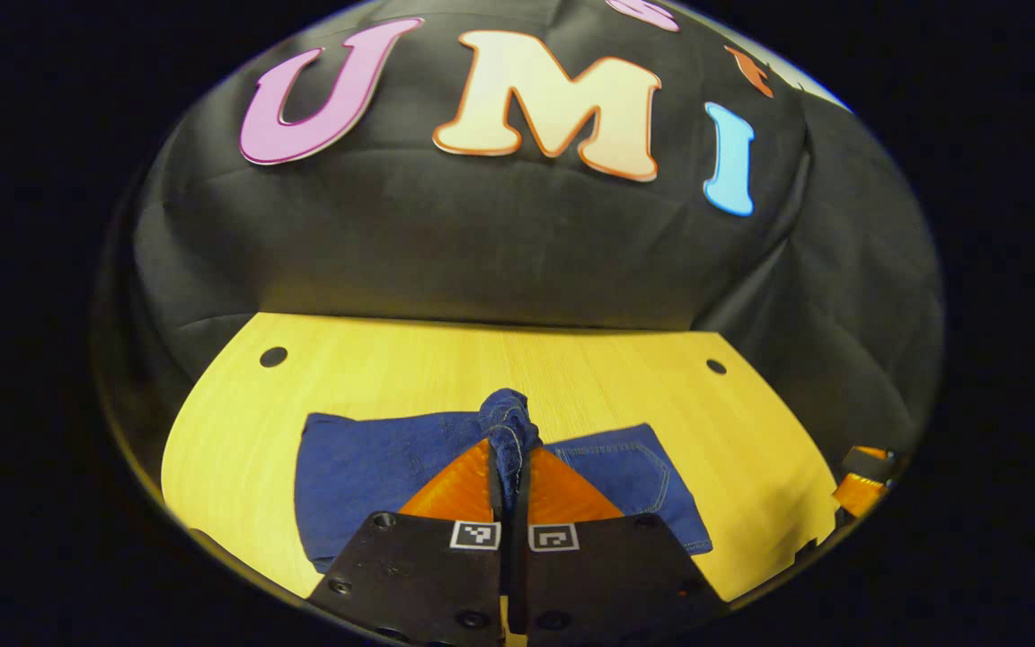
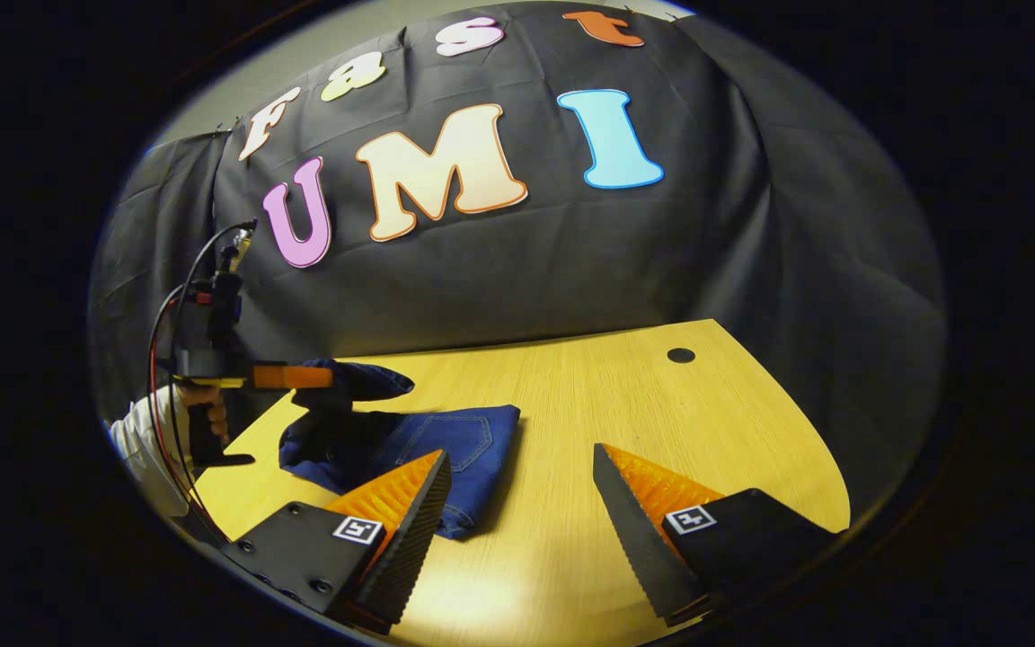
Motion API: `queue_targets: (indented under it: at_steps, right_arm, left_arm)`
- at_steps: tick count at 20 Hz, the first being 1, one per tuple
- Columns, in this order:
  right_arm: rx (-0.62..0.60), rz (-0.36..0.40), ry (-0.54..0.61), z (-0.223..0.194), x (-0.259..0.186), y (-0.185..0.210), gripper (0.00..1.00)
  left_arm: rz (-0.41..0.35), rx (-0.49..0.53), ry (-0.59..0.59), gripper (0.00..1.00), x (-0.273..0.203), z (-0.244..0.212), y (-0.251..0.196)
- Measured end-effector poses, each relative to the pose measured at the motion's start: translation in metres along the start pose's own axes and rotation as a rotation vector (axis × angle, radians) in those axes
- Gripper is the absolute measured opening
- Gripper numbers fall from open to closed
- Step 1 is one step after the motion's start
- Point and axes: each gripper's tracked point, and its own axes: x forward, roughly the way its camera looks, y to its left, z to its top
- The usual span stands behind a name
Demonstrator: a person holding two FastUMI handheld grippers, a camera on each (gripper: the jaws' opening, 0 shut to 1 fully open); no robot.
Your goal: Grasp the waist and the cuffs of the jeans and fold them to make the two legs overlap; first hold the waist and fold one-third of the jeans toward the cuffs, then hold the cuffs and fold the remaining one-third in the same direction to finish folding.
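Denim is bunched between the left tongs (image 1: 508,485), clenched on a fold of the jeans (image 1: 374,467) and lifting it — likely to carry that end over the rest, which lies flat near the desk's (image 1: 571,368) front edge. The right tongs (image 2: 522,503) hang released over bare wood beside the jeans, probably waiting to pin or smooth.

My left gripper (image 1: 508,467) has black bolted mounting plates, each with a small square black-and-white marker tag. Same deal on my right gripper (image 2: 522,503). Red and black cables (image 2: 163,359) loop off the left one, and I'm wearing a white sleeve (image 2: 136,440).
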Motion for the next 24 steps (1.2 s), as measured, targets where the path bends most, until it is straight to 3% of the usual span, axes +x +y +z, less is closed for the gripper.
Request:
queue_targets:
  at_steps: [5, 7, 8, 12, 17, 24]
  right_arm:
    - [-0.015, 0.022, 0.019, -0.006, 0.002, -0.011, 0.98]
    - [-0.028, 0.039, 0.023, -0.007, 0.002, -0.010, 0.98]
    - [-0.033, 0.049, 0.024, -0.007, 0.001, -0.008, 0.98]
    - [-0.049, 0.044, -0.030, 0.009, -0.002, 0.004, 0.98]
    - [-0.088, 0.026, -0.209, 0.053, -0.032, 0.054, 0.98]
    - [-0.021, 0.009, -0.448, 0.110, -0.096, 0.133, 0.98]
  left_arm:
    - [0.042, 0.070, 0.041, 0.00, 0.025, -0.055, -0.028]
    - [0.029, 0.050, 0.025, 0.00, 0.025, -0.064, -0.034]
    - [0.042, 0.033, 0.021, 0.10, 0.028, -0.066, -0.030]
    - [0.067, 0.011, -0.128, 0.97, -0.005, -0.030, -0.023]
    - [0.129, 0.109, -0.333, 0.95, -0.096, 0.024, 0.006]
    - [0.138, 0.104, -0.521, 0.98, -0.229, 0.055, 0.037]
